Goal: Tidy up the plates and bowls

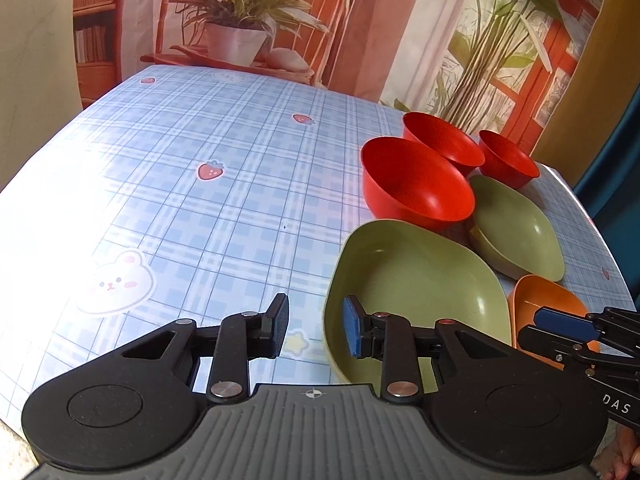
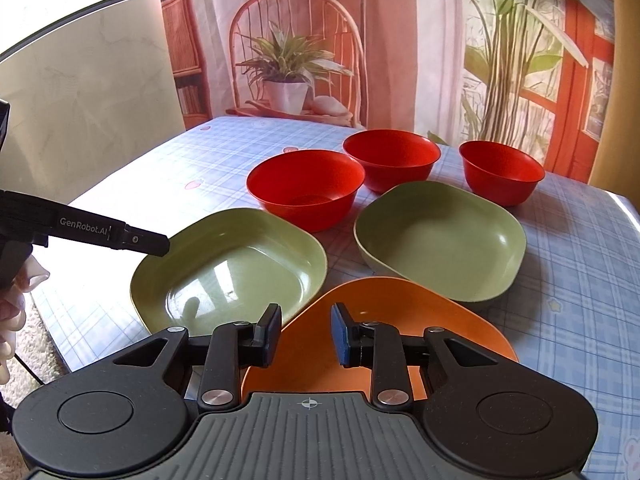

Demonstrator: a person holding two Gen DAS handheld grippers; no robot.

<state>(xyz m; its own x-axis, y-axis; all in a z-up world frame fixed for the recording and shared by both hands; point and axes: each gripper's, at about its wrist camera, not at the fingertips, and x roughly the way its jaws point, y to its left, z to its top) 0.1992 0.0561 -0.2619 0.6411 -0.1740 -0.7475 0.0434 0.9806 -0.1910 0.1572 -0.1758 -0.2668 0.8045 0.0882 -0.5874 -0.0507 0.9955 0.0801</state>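
1. The dishes sit grouped on the right part of the table: an orange plate (image 2: 372,320) nearest me, two green plates behind it — the near green plate (image 2: 232,268) to the left, the far green plate (image 2: 444,240) to the right — and three red bowls in a loose row beyond. None is stacked yet.
2. The big red bowl (image 2: 306,188) stands just behind the near green plate; the middle red bowl (image 2: 392,160) and the small red bowl (image 2: 502,172) lie further back, apart from each other.
3. My right gripper (image 2: 305,334) hovers over the orange plate's near-left edge, its jaws spread and holding nothing.
4. My left gripper (image 1: 316,326) hangs at the near rim of the near green plate (image 1: 412,280), jaws spread and empty — one pad over the cloth, the other over the plate's inside.
5. I judge this to be the opening step: picking the first plate to start a pile.
6. The next move calls for lowering one pair of jaws so a plate's rim passes between the pads, closing on it, then lifting it onto a plate of like shape. The rims are thin and the plates look slick, so a shallow bite could slip.
7. Everything rests on a blue plaid tablecloth (image 1: 200,208) printed with strawberries and a bunny; a printed backdrop of plants and a chair hangs behind.
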